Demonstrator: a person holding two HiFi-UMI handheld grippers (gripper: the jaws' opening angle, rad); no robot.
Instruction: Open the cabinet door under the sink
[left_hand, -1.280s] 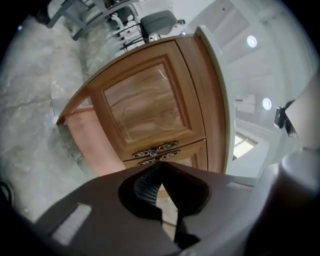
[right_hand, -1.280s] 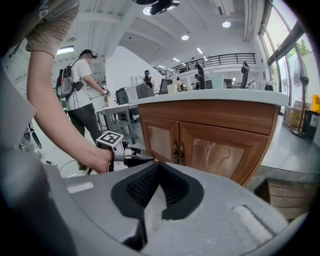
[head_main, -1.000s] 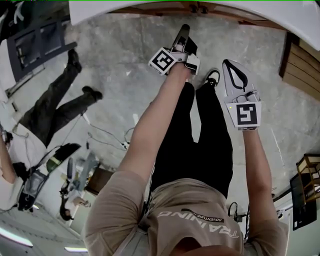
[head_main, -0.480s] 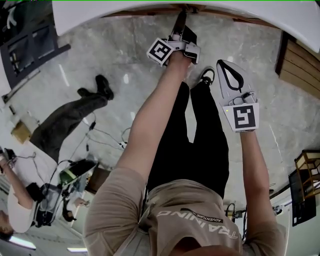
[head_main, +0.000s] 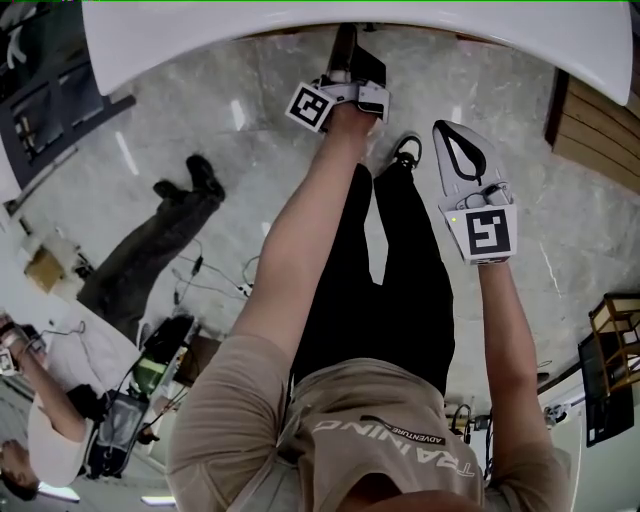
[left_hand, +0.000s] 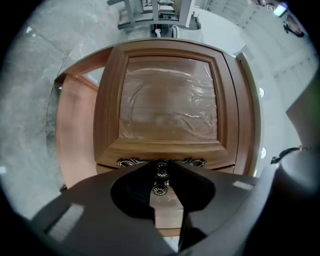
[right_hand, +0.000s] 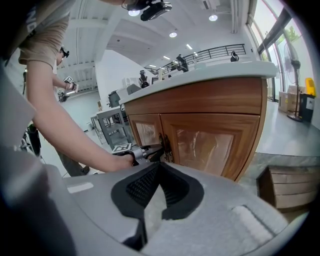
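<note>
The wooden cabinet door (left_hand: 167, 107) with a film-covered panel fills the left gripper view, turned on its side. Two ornate knobs (left_hand: 161, 169) sit where the doors meet. My left gripper (left_hand: 161, 165) reaches level to them; its jaws have just been closing, with the upper knob between the tips and the pads against it. In the head view the left gripper (head_main: 345, 70) sits under the white counter (head_main: 200, 40). My right gripper (head_main: 458, 135) hangs back, shut and empty, its tips meeting (right_hand: 159, 164). It looks at the closed doors (right_hand: 207, 145) and the left gripper (right_hand: 150, 150).
Another person's legs (head_main: 160, 235) stretch over the marble floor at the left, with cables nearby. Wooden crates (head_main: 600, 130) stand to the right of the cabinet, also seen as stacked boards (right_hand: 287, 187). A dark rack (head_main: 620, 370) stands at the right edge.
My left gripper has moved forward until its tips are under the counter edge at the cabinet. The right gripper has barely shifted. The other person's legs have moved.
</note>
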